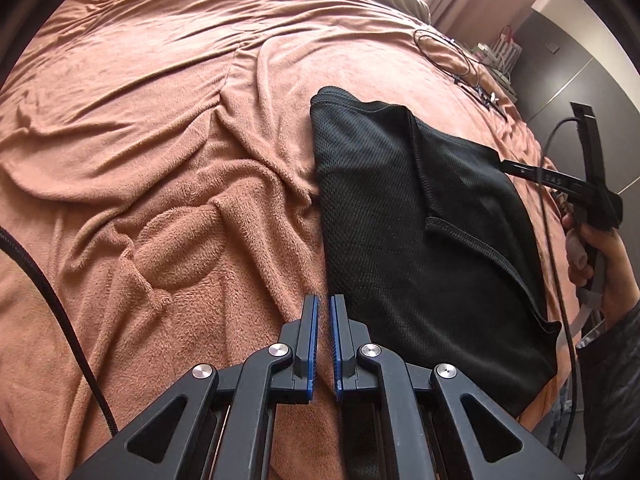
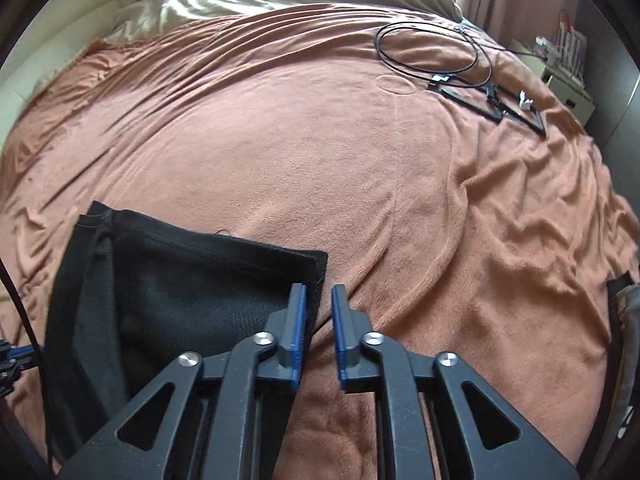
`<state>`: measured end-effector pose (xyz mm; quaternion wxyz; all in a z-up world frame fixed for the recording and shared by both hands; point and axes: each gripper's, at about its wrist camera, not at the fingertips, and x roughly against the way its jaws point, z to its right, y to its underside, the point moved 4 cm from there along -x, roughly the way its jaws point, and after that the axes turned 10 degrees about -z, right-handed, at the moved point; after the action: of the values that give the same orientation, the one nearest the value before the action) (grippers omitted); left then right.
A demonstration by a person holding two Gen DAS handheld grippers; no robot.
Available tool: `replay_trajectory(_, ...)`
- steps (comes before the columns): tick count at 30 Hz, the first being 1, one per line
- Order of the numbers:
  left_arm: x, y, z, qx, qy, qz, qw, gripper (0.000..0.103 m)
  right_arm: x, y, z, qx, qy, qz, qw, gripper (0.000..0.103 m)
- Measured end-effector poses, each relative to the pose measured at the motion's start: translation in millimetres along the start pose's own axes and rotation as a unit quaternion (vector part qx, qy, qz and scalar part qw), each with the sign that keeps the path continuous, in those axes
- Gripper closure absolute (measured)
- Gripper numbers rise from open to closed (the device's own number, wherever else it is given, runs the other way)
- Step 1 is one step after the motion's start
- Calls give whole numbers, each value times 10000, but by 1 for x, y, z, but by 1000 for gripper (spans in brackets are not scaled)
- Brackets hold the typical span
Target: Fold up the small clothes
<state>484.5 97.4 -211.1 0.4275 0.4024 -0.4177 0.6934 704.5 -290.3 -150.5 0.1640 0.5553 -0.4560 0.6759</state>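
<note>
Looking along your left gripper (image 1: 324, 312), you have its blue-padded fingers (image 1: 313, 336) drawn close with only a thin slit between them, and nothing is caught in that slit — they hover over the rumpled orange-brown blanket (image 1: 160, 184). The black mesh garment (image 1: 420, 216) lies flat on the blanket just to the right of those fingers and runs ahead of them, already doubled over on itself with a folded flap on top. At its far right edge your right hand (image 1: 600, 264) shows, holding the other tool. Along your right gripper (image 2: 319, 304), the fingers (image 2: 341, 320) stand a little apart, with bare blanket (image 2: 280, 152) showing in the gap; they grip nothing. The left finger's tip overlaps the garment's (image 2: 168, 300) near corner in the picture, though you cannot tell whether it touches the cloth. The rest of the garment spreads away to the left of these fingers. Far ahead and to the right, a looped black cable (image 2: 432, 52) and a black frame-like piece (image 2: 500, 108) rest on the blanket, well apart from the garment.
</note>
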Motion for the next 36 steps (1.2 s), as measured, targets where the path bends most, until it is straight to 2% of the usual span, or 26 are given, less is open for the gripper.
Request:
replay_trajectory(1,-1,-1,-1,20,8,6,10000,96,3,4,0,-5,-10,8,10000,57)
replay_trajectory(2,-1,-1,-1,31,18,10,10000,96,4,7,1,14,-9,25,10000,51)
replay_trajectory(8,-2,-7,0,85,116,64,9999,97,9,30,-7,348,-320,-116,9988,51)
replay_trajectory(13,-5,-8,3,61,148,60,9999,96,-5,45,-5,648,509,-323,9961,51)
replay_trajectory(16,-8,-8,3,51,110,70,9999,96,-2,43,9,427,609,-321,9967,52)
replay_trajectory(19,-7,-8,1,84,135,85,9998,96,11,40,14,398,1086,-261,9929,62)
replay_trajectory(22,-2,-7,0,116,197,136,9996,97,30,42,2,515,736,-121,9959,62)
replay_trajectory(25,2,-6,-1,116,287,172,9994,97,45,48,-22,892,477,-32,9949,61)
replay_trajectory(27,3,-5,0,123,347,173,9992,97,52,53,-40,1149,302,-22,9929,47)
replay_trajectory(28,3,-5,0,122,373,168,9991,97,56,58,-46,1225,292,16,9920,33)
replay_trajectory(29,3,-5,0,118,398,164,9990,97,59,60,-51,1317,310,75,9908,25)
replay_trajectory(31,5,-4,0,110,415,176,9989,97,63,64,-60,1476,299,119,9885,24)
replay_trajectory(36,12,-2,-10,179,436,236,9986,97,54,71,-79,1794,283,-82,9833,21)
